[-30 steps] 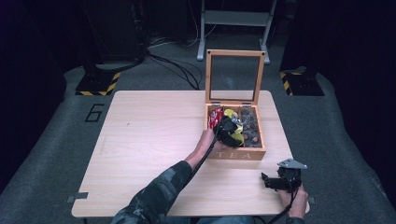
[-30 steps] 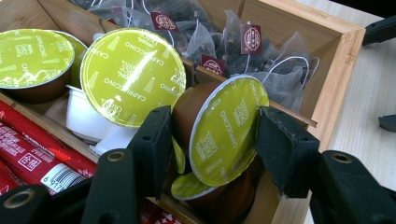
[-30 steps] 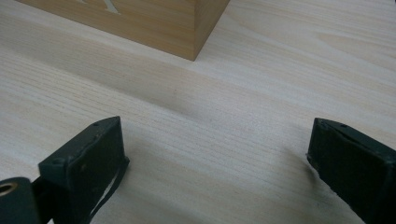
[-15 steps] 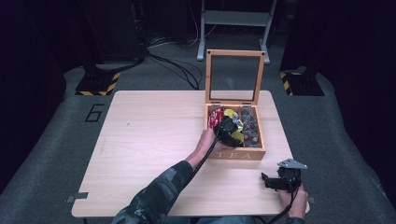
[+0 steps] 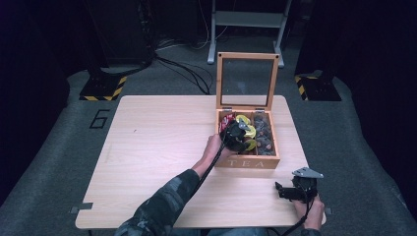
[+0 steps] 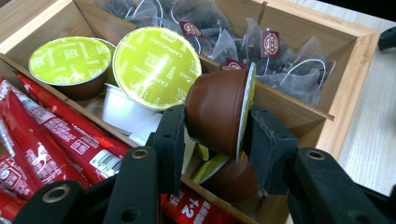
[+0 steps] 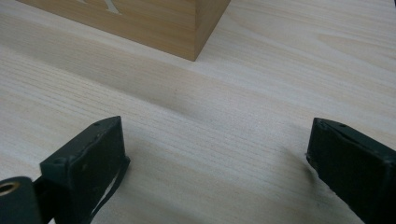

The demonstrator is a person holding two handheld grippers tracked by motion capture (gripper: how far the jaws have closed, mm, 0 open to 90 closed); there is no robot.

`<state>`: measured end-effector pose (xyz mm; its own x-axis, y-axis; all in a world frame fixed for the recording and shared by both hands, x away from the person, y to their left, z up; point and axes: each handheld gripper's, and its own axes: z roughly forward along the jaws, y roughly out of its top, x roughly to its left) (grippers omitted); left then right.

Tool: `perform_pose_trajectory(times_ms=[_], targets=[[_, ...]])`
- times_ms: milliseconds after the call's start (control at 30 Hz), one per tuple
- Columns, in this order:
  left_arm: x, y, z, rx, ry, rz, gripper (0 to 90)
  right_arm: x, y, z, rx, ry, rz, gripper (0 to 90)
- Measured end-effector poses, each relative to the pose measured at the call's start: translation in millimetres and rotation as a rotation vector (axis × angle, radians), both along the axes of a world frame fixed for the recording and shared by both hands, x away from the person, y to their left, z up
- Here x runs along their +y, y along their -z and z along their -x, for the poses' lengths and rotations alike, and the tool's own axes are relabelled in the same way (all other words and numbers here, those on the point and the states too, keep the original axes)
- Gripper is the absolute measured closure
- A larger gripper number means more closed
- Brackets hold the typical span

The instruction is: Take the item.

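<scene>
With its jaws just closed, the left gripper (image 6: 214, 135) clamped a brown coffee capsule (image 6: 219, 116) between its pads inside the tea box (image 5: 247, 162), so a straight lift seemed next, while the right gripper (image 7: 215, 163) rested spread over bare table (image 7: 210, 112), the capsule's underside hidden.

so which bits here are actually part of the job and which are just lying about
In the job:
- brown capsule, on its side between the left gripper pads, jaws just closing on it
- wooden tea box, lid up

Lying about:
- green-lidded capuccino capsules
- red sachets
- tea bags
- right gripper, open over the bare table
</scene>
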<state>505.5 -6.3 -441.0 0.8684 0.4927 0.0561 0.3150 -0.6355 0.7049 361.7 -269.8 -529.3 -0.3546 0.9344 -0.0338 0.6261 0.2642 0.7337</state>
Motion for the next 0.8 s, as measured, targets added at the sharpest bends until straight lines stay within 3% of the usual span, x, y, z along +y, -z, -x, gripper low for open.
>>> perform_pose_trajectory(times_ms=[233,800], targets=[[3.0,-2.7,4.8,-0.017,0.015,0.004,63.4,0.1,-0.1,0.1,-0.001,0.0,0.002,3.7],[12.1,-8.8,10.8,-0.026,0.026,0.061,63.8,0.2,-0.1,0.2,-0.001,-0.001,0.003,3.6]])
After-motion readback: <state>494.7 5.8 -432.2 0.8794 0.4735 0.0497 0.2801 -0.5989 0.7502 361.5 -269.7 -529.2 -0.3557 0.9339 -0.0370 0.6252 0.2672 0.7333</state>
